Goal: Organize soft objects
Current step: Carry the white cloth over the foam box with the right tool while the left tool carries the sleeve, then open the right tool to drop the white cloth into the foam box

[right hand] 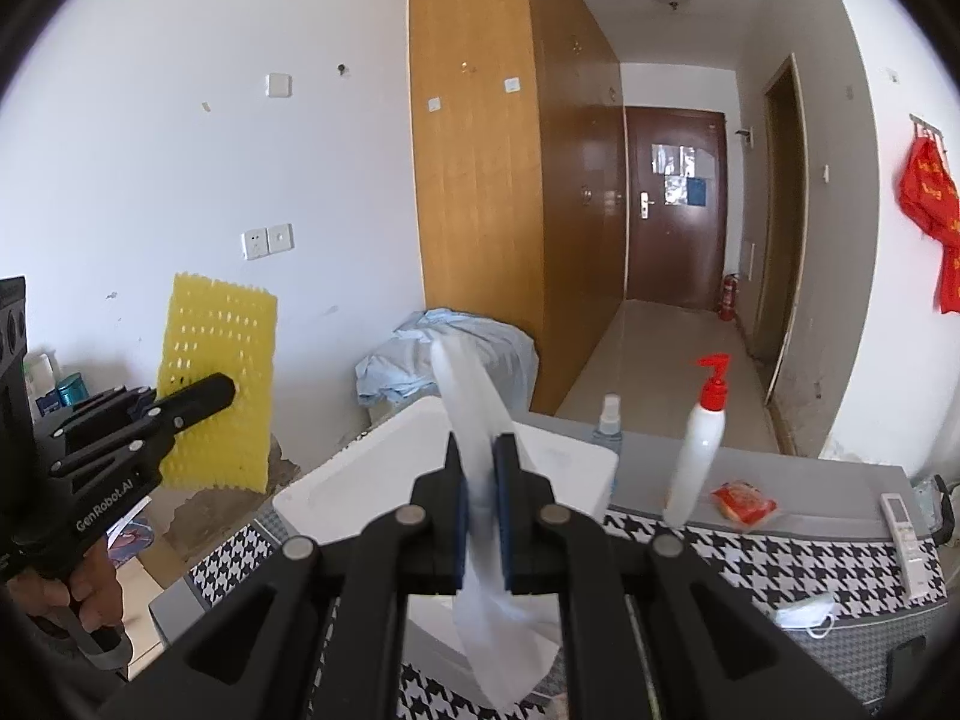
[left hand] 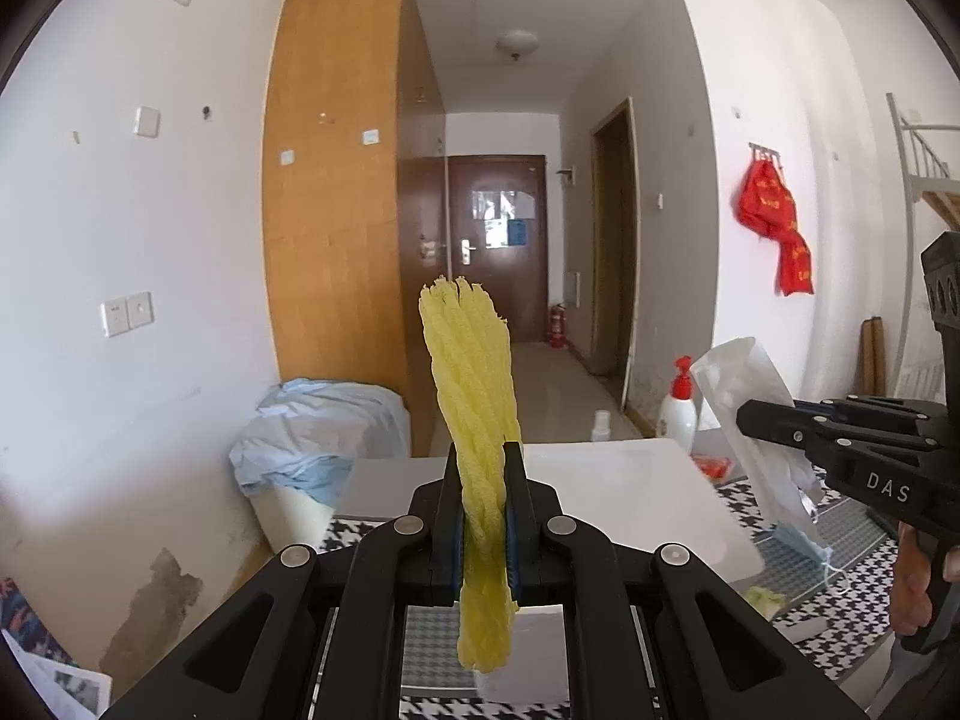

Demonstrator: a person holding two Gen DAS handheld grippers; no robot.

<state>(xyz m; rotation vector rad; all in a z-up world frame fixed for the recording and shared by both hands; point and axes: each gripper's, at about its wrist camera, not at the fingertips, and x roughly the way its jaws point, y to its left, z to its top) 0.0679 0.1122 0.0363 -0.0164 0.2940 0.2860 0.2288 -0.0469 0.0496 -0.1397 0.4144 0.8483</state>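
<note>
My left gripper (left hand: 485, 456) is shut on a yellow foam net sleeve (left hand: 471, 372) and holds it upright above the white foam box (left hand: 630, 480). From the right wrist view the same sleeve (right hand: 216, 384) shows flat and wide at the left, pinched by the left gripper (right hand: 225, 390). My right gripper (right hand: 479, 450) is shut on a white translucent plastic bag (right hand: 480, 396), held in the air over the white foam box (right hand: 360, 480). In the left wrist view the bag (left hand: 744, 396) hangs from the right gripper (left hand: 750, 414) at the right.
A table with a houndstooth cloth (right hand: 750, 546) carries a white pump bottle with red top (right hand: 699, 450), a small spray bottle (right hand: 607, 420), a red packet (right hand: 744, 501), a remote (right hand: 903, 528) and a face mask (right hand: 807, 606). A bin with a blue liner (left hand: 312, 438) stands beyond the table.
</note>
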